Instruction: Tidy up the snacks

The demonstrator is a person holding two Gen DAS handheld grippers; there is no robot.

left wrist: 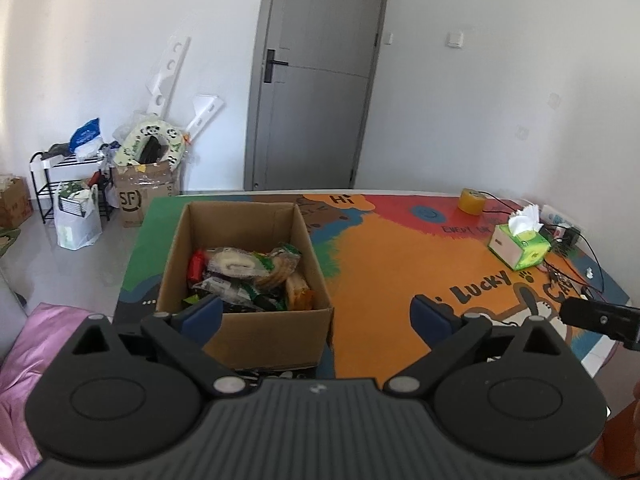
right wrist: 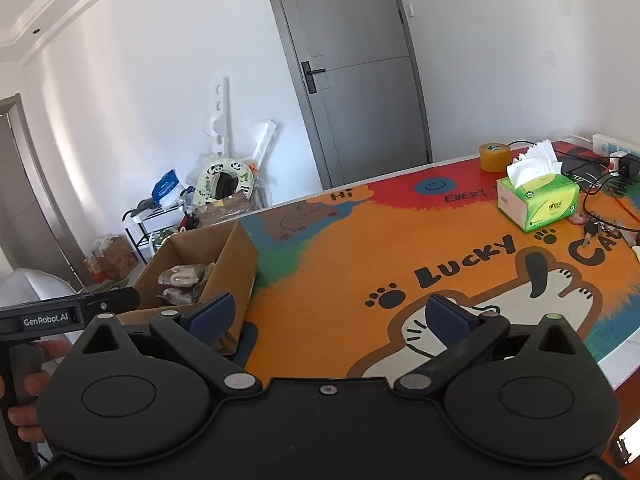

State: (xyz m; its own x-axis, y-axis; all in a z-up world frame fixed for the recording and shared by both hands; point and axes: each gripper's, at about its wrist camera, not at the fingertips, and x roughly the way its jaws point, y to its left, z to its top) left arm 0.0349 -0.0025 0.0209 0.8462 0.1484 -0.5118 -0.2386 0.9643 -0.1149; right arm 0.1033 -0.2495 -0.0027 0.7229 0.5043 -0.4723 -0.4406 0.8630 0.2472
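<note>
An open cardboard box (left wrist: pixel 244 332) stands on the left part of the colourful table mat (left wrist: pixel 400 264). Several wrapped snacks (left wrist: pixel 248 276) lie piled inside it. My left gripper (left wrist: pixel 318 316) is open and empty, hovering just in front of the box's near wall. My right gripper (right wrist: pixel 332 316) is open and empty above the mat's orange area, to the right of the box (right wrist: pixel 232 256). Snack packets (right wrist: pixel 182 280) show inside the box. The left gripper's body (right wrist: pixel 68 312) shows at the right wrist view's left edge.
A green tissue box (left wrist: pixel 518 244) (right wrist: pixel 540 200), a roll of yellow tape (left wrist: pixel 472 200) (right wrist: pixel 495 156), cables, keys (right wrist: pixel 596 228) and a power strip (right wrist: pixel 616 148) sit at the table's far right. Boxes, bags and a rack (left wrist: pixel 72 184) crowd the floor left of the grey door (left wrist: pixel 316 76).
</note>
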